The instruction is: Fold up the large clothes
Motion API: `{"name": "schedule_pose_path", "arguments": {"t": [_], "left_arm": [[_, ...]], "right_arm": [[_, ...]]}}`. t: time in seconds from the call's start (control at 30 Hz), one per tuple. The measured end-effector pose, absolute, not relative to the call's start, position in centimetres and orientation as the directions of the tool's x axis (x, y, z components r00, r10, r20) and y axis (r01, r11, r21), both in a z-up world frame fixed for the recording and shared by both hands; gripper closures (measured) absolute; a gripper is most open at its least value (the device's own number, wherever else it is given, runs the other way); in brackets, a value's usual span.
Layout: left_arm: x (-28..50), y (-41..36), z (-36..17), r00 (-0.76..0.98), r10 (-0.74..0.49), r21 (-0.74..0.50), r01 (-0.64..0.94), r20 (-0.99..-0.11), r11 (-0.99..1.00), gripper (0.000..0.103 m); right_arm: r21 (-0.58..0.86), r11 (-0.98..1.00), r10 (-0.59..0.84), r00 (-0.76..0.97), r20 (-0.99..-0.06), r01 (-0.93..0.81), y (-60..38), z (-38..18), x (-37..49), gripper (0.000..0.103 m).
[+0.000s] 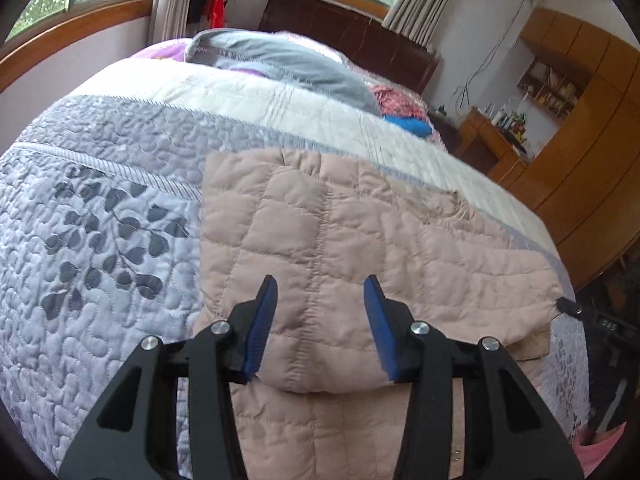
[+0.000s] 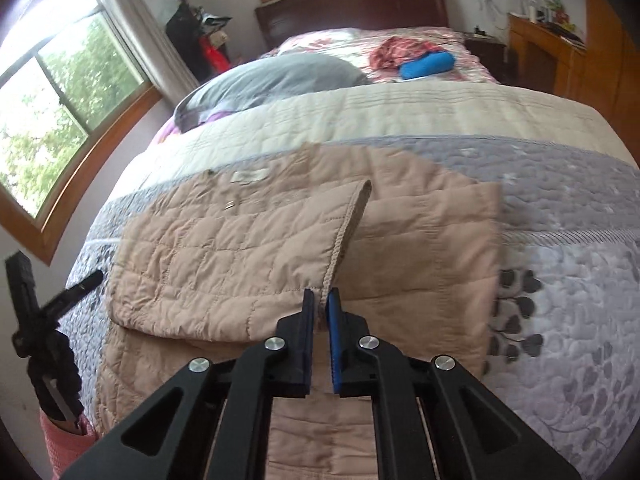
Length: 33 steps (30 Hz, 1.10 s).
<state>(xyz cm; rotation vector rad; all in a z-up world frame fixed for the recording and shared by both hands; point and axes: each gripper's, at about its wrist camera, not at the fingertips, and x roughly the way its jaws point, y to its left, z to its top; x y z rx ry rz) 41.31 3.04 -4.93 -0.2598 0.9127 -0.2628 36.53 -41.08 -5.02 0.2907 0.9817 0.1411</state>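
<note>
The pink quilted jacket (image 2: pixel 248 240) lay spread across the near half of the bed (image 2: pixel 580 240), on the grey leaf-patterned bedspread, its lower part draped over the bed's near edge. One side panel was already turned in over the body, its ribbed hem (image 2: pixel 352 220) running as a raised diagonal line from the middle of the garment down toward the near edge. The right gripper (image 2: pixel 320 308) had its fingers drawn together on the near end of that hem, a thin fold of the fabric pinched between the blue pad and the black one. The left gripper (image 1: pixel 320 300) hung over the other part of the jacket with its fingers apart and nothing between them; the padded cloth below them looked untouched, though how close the tips were to it could not be told. By this showing the work stood in the middle of a fold: one edge seized, the opposite hand not yet engaged. The next move would probably call for the right hand to carry the pinched hem across or up the bed while keeping it taut, and for the left either to pin the jacket flat or to take a matching edge, so the thick, springy quilting did not slide or bunch.
</note>
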Motion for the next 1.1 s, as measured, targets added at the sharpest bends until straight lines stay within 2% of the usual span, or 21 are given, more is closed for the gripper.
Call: {"name": "schedule_pose_path", "arguments": {"t": [0.17, 0.4, 0.53, 0.63, 0.7, 0.83, 0.97, 1.1], "left_arm": [[43.2, 2.4, -8.9, 0.520, -0.301, -0.301, 0.086, -0.799, 0.950, 0.061], [43.2, 1.9, -10.6, 0.516, -0.268, -0.249, 0.107, -0.814, 0.963, 0.063], [43.1, 1.6, -10.2, 0.512, -0.244, -0.222, 0.104, -0.824, 0.969, 0.063], [42.7, 2.0, -9.0, 0.519, -0.235, -0.216, 0.098, -0.822, 0.972, 0.061], [41.7, 2.1, -7.3, 0.560, -0.228, -0.212, 0.095, -0.796, 0.973, 0.059], [40.0, -0.2, -5.5, 0.582, -0.254, -0.208, 0.147, -0.772, 0.967, 0.059], [39.5, -3.7, -6.5, 0.544, -0.258, -0.166, 0.212, -0.798, 0.963, 0.059], [40.3, -4.4, -8.6, 0.510, -0.233, -0.142, 0.210, -0.828, 0.967, 0.057]], "right_arm": [[0.278, 0.960, 0.216, 0.514, -0.830, 0.045, -41.7, -7.7, 37.5, 0.096], [0.303, 0.950, 0.237, 0.456, -0.858, 0.075, -42.1, -12.4, 38.6, 0.095], [0.301, 0.951, 0.239, 0.452, -0.859, 0.069, -42.1, -12.0, 38.6, 0.094], [0.324, 0.941, 0.238, 0.486, -0.841, 0.100, -43.2, -10.4, 37.8, 0.083], [0.321, 0.941, 0.220, 0.536, -0.815, 0.102, -43.6, -8.7, 36.6, 0.083], [0.337, 0.942, 0.279, 0.556, -0.783, 0.001, -41.2, -6.4, 35.8, 0.083], [0.295, 0.954, 0.278, 0.513, -0.813, -0.049, -38.2, -7.3, 36.8, 0.083], [0.268, 0.963, 0.240, 0.462, -0.854, -0.005, -37.8, -10.5, 38.4, 0.085]]}}
